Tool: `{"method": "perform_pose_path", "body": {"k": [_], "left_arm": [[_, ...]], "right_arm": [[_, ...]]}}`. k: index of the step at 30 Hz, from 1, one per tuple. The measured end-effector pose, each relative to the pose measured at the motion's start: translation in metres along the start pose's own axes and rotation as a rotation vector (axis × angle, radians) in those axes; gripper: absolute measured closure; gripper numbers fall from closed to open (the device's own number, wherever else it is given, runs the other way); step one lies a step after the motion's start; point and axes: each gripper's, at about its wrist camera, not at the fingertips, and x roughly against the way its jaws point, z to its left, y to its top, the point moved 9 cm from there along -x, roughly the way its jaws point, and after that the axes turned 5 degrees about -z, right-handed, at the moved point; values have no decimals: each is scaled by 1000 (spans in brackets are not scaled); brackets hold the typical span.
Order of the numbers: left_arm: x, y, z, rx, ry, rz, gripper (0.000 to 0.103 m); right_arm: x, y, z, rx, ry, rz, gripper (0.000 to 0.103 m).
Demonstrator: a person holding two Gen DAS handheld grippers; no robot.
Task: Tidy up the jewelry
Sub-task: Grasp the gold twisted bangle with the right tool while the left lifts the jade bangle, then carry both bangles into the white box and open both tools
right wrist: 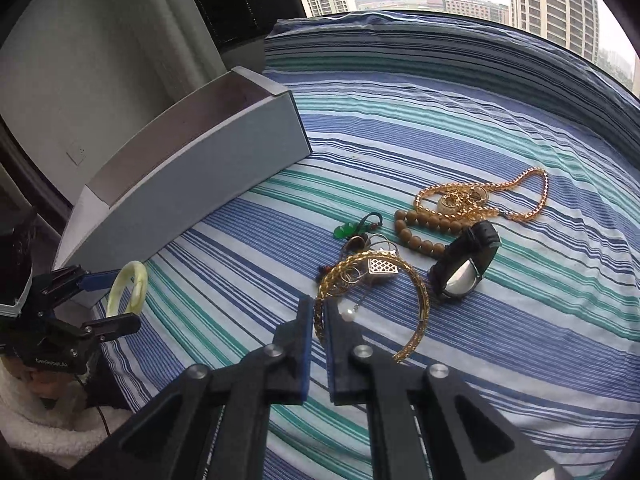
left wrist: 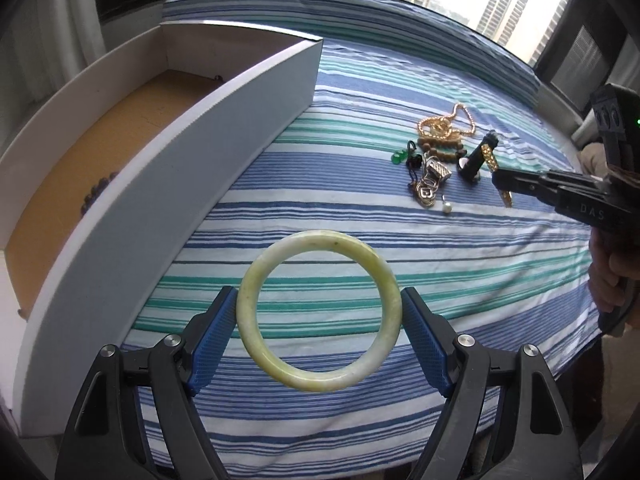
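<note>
Pale green jade bangle (left wrist: 318, 312) — smooth, mottled — clamped in left gripper (left wrist: 319, 322).

Open striped bed (left wrist: 460, 264) betw. the white box (left wrist: 160, 216) and the jewelry pile (left wrist: 436, 160): wide bare lane, room for a gripper to pass. Box's tall near wall runs along the left side; entry only over its rim. Box top open, brown floor mostly bare, dark beads (left wrist: 96, 194) along the near wall inside. Pile is crowded: gold chain (right wrist: 500, 196), wooden beads (right wrist: 424, 228), watch (right wrist: 468, 264) touching or overlapping, little gap betw. pieces. Right gripper (right wrist: 320, 316) w/ gold bangle (right wrist: 376, 300) hangs just in front of pile, blocking near-side approach. Far side of bed toward window is bare.
</note>
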Motion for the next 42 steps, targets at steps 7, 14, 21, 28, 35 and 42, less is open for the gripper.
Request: {"method": "perform_pose_path", "body": {"k": [7, 14, 21, 28, 35, 42], "left_arm": [[78, 42, 60, 94, 46, -112, 21], [92, 71, 187, 239, 273, -157, 21], [34, 64, 284, 402, 379, -46, 21], [-27, 46, 312, 455, 386, 79, 20], [18, 56, 283, 434, 369, -46, 11], [66, 61, 173, 302, 199, -196, 3]], "right_arm": [[9, 66, 99, 163, 113, -108, 97], [-24, 142, 203, 317, 232, -165, 97], [-122, 162, 246, 392, 187, -41, 97], [-197, 146, 227, 326, 113, 120, 73], [-148, 149, 210, 246, 123, 4, 60], [-51, 106, 183, 232, 68, -129, 52]]}}
